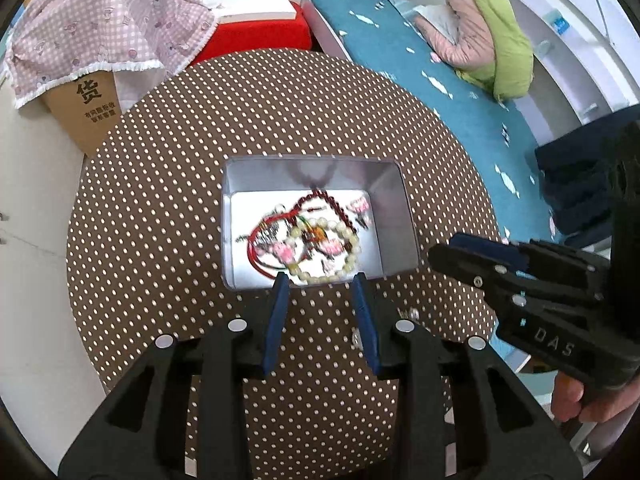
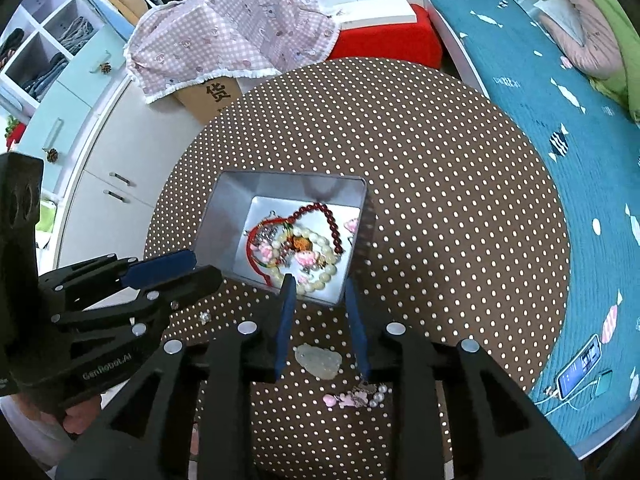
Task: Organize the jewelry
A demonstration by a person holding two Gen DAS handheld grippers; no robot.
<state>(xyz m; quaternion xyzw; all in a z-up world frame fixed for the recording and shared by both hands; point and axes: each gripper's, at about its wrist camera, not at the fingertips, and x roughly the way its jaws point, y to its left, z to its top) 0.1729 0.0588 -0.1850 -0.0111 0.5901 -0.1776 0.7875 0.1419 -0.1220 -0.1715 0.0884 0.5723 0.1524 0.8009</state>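
Observation:
A silver metal tin point(image 1: 394, 216) point(image 2: 224, 220) sits on the round brown polka-dot table point(image 1: 280, 100) point(image 2: 440, 160). It holds a dark red bead bracelet point(image 2: 334, 224), a pale bead bracelet point(image 1: 344, 268) point(image 2: 324, 276), a red cord and pink charms. My left gripper point(image 1: 320, 280) point(image 2: 200, 266) is open and empty, at the tin's near edge. My right gripper point(image 2: 318, 280) point(image 1: 444, 254) is open and empty, above the tin's near corner. A pale jade pendant point(image 2: 319, 360) lies on the table between the right fingers. A pink-and-pearl piece point(image 2: 354, 398) lies nearer the camera. A small silver item point(image 2: 205, 317) lies to the left.
A cardboard box point(image 1: 90, 116) point(image 2: 208, 98) under a pink checked cloth point(image 1: 108, 28) point(image 2: 232, 28) stands behind the table. A red stool point(image 1: 256, 38) holds a white box. A teal bed point(image 1: 460, 92) point(image 2: 560, 120) runs along the right, with a phone point(image 2: 580, 368) on it.

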